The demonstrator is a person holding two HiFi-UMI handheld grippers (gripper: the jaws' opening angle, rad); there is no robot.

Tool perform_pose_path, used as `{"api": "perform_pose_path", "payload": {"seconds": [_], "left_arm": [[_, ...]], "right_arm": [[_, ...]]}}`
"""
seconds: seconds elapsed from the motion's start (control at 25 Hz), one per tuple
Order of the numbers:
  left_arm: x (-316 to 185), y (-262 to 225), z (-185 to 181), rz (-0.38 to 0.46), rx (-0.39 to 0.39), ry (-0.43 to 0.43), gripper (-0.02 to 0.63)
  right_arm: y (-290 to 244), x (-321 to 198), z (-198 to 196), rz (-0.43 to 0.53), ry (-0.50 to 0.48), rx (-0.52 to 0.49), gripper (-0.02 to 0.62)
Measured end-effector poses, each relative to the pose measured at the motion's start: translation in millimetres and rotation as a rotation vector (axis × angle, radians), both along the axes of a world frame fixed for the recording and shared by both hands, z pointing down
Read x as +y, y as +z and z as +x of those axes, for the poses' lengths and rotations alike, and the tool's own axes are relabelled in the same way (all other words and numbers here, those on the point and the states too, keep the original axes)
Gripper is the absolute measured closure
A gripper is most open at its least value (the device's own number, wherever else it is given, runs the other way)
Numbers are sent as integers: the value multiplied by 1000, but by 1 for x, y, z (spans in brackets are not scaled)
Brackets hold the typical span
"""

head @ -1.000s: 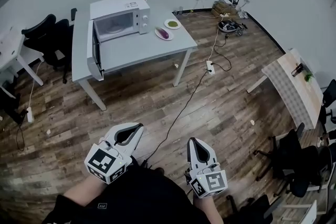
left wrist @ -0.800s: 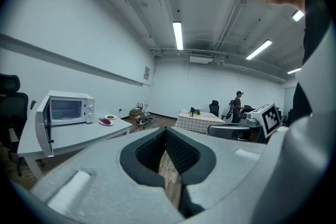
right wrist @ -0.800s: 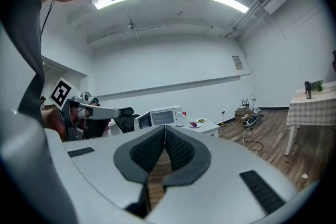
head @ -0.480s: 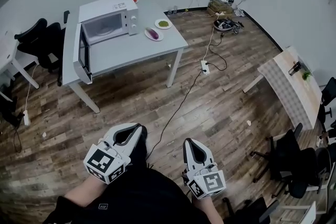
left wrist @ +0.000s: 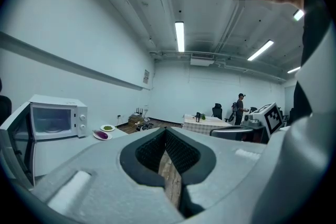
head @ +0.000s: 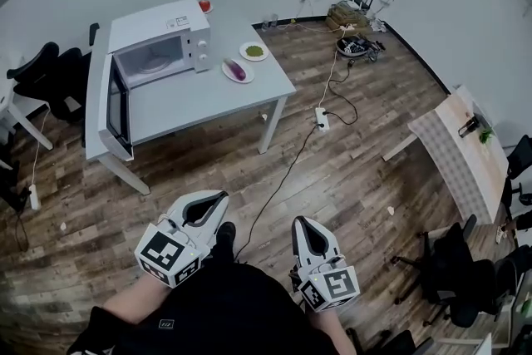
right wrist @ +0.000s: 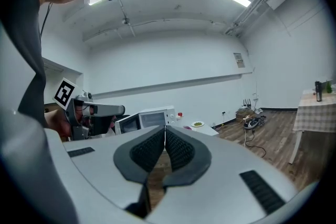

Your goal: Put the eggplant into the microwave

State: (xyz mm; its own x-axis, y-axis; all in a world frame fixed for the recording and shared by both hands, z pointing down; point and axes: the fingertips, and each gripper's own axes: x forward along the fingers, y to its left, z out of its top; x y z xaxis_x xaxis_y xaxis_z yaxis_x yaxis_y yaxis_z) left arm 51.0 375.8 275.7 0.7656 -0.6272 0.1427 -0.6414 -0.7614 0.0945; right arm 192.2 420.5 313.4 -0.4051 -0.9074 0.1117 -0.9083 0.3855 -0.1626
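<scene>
Both pairs of jaws are clenched together on nothing: the left gripper (head: 214, 202) and the right gripper (head: 302, 226) hang side by side, low over the wooden floor (head: 349, 170). The purple eggplant (head: 238, 69) lies well apart from both, far ahead of their tips and a little left. It rests on a white plate (head: 227, 72) on the grey table (head: 208, 100), just right of the white microwave (head: 158, 50), whose door (head: 116, 108) stands open.

No writing is legible (the label (head: 177, 22) atop the microwave (head: 197, 47) is too small).
</scene>
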Motion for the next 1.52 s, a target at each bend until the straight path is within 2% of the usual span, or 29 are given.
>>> {"api": "perform_pose_path", "payload": {"seconds": [0.44,0.84,1.12,1.52], "left_arm": [[-164,-8,-11,21,-22,4,598],[-256,-3,-3,-11,-22,-29,598],[-318,3,28,-14,-35,-119,598],[-389,-3,70,-38,-12,-342,598]], "right_arm": [[-7,-177,-11,8,-11,-22,580],[6,-268,-2,-53,-45,-26,580],[11,-342,28,-44,-154,-14,580],[5,-430,76,-30,-379,4,580]]}}
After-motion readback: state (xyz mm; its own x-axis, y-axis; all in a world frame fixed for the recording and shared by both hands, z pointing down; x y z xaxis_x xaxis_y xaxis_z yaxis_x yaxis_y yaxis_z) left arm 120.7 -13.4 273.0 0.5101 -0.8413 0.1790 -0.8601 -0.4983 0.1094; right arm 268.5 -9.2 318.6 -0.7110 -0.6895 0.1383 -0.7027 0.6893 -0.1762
